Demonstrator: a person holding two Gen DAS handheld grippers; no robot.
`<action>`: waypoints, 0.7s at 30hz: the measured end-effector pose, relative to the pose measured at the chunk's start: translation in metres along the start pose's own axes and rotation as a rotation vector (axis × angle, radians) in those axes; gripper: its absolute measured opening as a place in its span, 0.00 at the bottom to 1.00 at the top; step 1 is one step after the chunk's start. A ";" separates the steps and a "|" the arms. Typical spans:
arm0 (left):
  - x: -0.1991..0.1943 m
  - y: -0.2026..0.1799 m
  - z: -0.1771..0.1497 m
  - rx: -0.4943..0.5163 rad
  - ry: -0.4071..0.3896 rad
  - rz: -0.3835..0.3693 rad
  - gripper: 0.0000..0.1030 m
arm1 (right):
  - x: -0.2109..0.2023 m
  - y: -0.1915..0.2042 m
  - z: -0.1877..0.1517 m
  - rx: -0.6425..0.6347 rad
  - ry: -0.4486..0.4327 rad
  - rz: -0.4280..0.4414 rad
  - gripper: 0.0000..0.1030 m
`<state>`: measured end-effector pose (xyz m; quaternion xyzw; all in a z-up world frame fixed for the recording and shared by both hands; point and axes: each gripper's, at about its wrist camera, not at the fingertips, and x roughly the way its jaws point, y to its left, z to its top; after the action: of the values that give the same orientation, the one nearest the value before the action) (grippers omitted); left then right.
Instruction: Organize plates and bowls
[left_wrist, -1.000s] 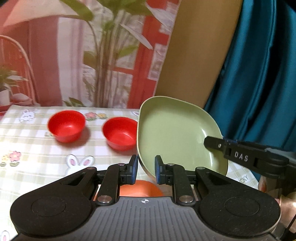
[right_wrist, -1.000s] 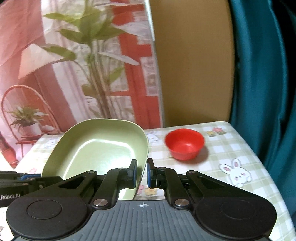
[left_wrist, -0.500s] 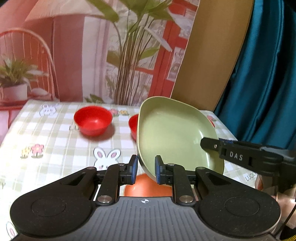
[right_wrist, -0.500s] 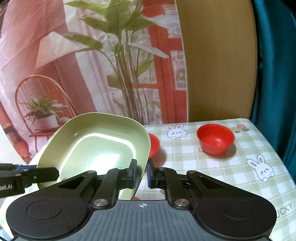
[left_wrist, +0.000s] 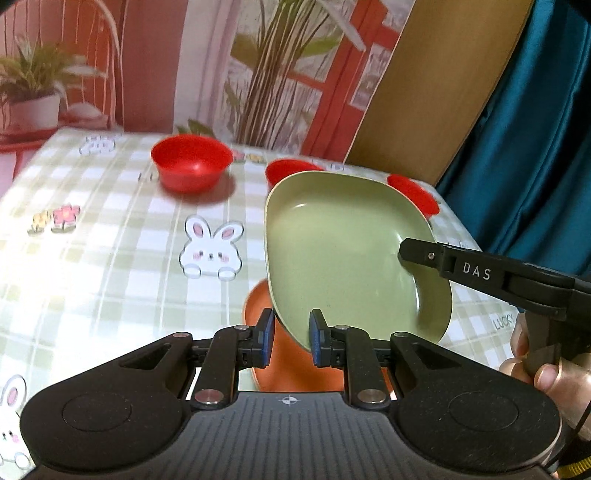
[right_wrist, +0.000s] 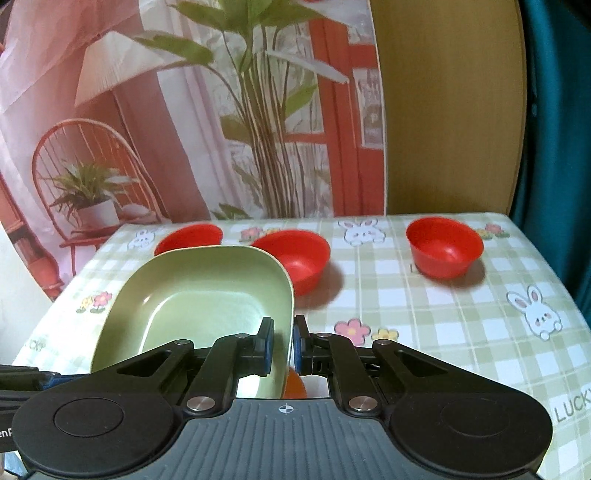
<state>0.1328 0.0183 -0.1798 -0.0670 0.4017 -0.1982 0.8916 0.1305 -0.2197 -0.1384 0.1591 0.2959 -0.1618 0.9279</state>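
The table (right_wrist: 443, 332) with its checked rabbit-print cloth now fills far more of both my views than it did a second ago; then I was looking mostly at the backdrop of plants and red frames, and now I am tipped down toward the tabletop.

The green plate (left_wrist: 343, 251) is off the table, tilted, with its hollow side facing my left wrist camera. It is held between my two grippers. My right gripper (right_wrist: 282, 347) is clamped on the plate's right rim, one pad inside the dish and one outside, as it was before. My left gripper (left_wrist: 288, 341) has its jaws set a little apart around the plate's lower edge; I cannot tell whether the pads actually press on it. The plate sits lower against the scene than a second ago.

Below it lies an orange plate (left_wrist: 258, 321) on the cloth, more of it showing now than earlier.

Three red bowls stand upright along the far side of the table, well apart from each other: left bowl (right_wrist: 188, 236), middle bowl (right_wrist: 295, 258), right bowl (right_wrist: 445, 245). A second ago my right view showed only one of them.
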 end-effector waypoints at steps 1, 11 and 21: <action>0.002 0.000 -0.002 -0.004 0.011 -0.001 0.21 | 0.001 0.000 -0.003 0.000 0.007 -0.002 0.10; 0.021 0.008 -0.022 -0.057 0.102 -0.010 0.21 | 0.010 -0.002 -0.025 0.009 0.063 -0.004 0.10; 0.027 0.010 -0.025 -0.090 0.119 -0.001 0.21 | 0.019 -0.004 -0.036 0.023 0.087 0.001 0.10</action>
<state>0.1331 0.0176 -0.2182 -0.0954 0.4627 -0.1840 0.8620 0.1256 -0.2127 -0.1784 0.1769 0.3340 -0.1576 0.9123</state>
